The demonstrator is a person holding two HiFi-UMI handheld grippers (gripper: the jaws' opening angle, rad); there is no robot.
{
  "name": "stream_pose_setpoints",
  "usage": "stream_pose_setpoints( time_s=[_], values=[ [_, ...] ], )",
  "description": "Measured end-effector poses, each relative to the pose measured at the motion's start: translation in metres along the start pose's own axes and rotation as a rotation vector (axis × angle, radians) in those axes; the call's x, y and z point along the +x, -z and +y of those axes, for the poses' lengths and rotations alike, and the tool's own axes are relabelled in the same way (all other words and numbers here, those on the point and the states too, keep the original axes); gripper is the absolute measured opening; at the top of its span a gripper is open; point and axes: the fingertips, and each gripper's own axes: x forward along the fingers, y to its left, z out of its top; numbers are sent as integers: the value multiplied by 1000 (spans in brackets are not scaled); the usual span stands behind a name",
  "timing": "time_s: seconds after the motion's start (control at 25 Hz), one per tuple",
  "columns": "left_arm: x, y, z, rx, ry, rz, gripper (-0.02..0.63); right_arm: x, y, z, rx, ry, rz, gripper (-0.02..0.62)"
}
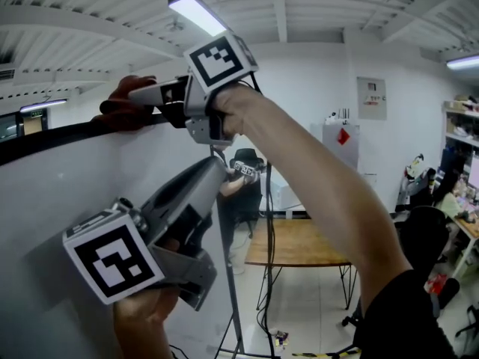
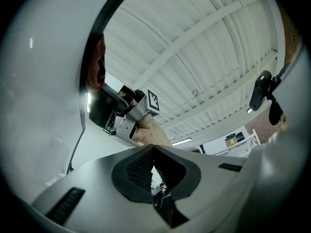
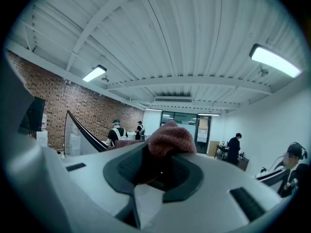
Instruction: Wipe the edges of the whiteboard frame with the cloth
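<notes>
The whiteboard (image 1: 75,193) fills the left of the head view, its black frame (image 1: 60,133) running along the top. My right gripper (image 1: 138,96) is raised to that top edge and is shut on a dark red cloth (image 1: 123,117), which lies on the frame. In the right gripper view the cloth (image 3: 167,137) bulges out between the jaws of the right gripper (image 3: 155,166). My left gripper (image 1: 217,167) is lower, in front of the board face, pointing up and right. Its jaws are shut with nothing in them (image 2: 153,149). The left gripper view shows the cloth (image 2: 97,64) on the frame (image 2: 90,42).
The board's stand leg (image 1: 233,298) drops to the floor beside a hanging cable (image 1: 269,230). Behind stand a wooden table (image 1: 299,245), a person in a black cap (image 1: 243,178) and a black office chair (image 1: 423,230). Shelves with clutter (image 1: 460,170) line the right wall.
</notes>
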Motion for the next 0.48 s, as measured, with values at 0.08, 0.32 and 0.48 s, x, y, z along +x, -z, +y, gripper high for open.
stream_pose_setpoints(
  time_s=[0.08, 0.32, 0.48],
  values=[
    [29, 19, 6, -9, -2, 7, -3, -32, 7, -18, 10, -1, -10, 91],
    [65, 43, 34, -19, -22, 18, -3, -62, 18, -55, 21, -16, -35, 91],
    [80, 41, 64, 25, -49, 29, -3, -57, 15, -78, -7, -29, -39, 91]
  ],
)
